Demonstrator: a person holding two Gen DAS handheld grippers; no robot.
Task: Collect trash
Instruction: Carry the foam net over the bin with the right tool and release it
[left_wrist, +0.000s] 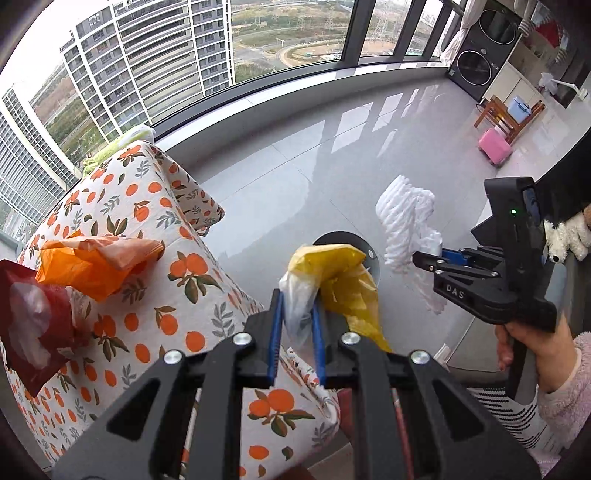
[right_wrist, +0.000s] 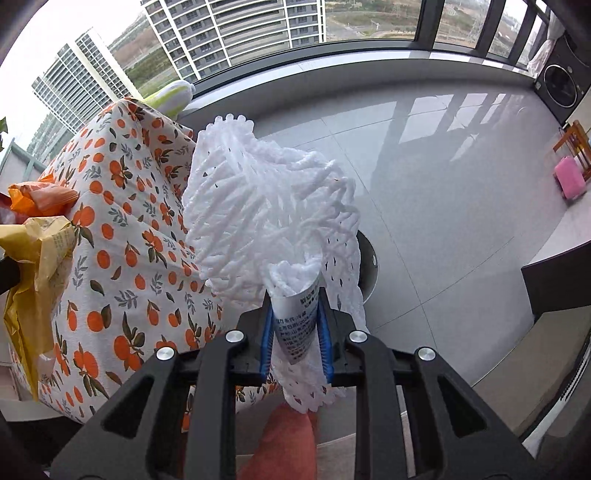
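left gripper (left_wrist: 297, 325) jaws clamped crumpled yellow plastic wrapper (left_wrist: 332, 273) | right gripper (right_wrist: 295, 332) jaws pinched white foam net sleeve (right_wrist: 266, 206), both lifted off orange-print clothed table (left_wrist: 155, 236) for disposal | orange bag (left_wrist: 85, 266) left near table's far edge

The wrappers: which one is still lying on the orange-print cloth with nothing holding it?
The orange wrapper, lying crumpled on the cloth beside a red packet. The yellow wrapper is pinched in the left gripper, off the cloth.

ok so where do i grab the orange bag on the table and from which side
Grip the orange bag at its raised, crumpled upper fold, coming down from above. It lies loosely bunched on the orange-print tablecloth, with the red packet right beside it, so a sideways approach would likely snag that.
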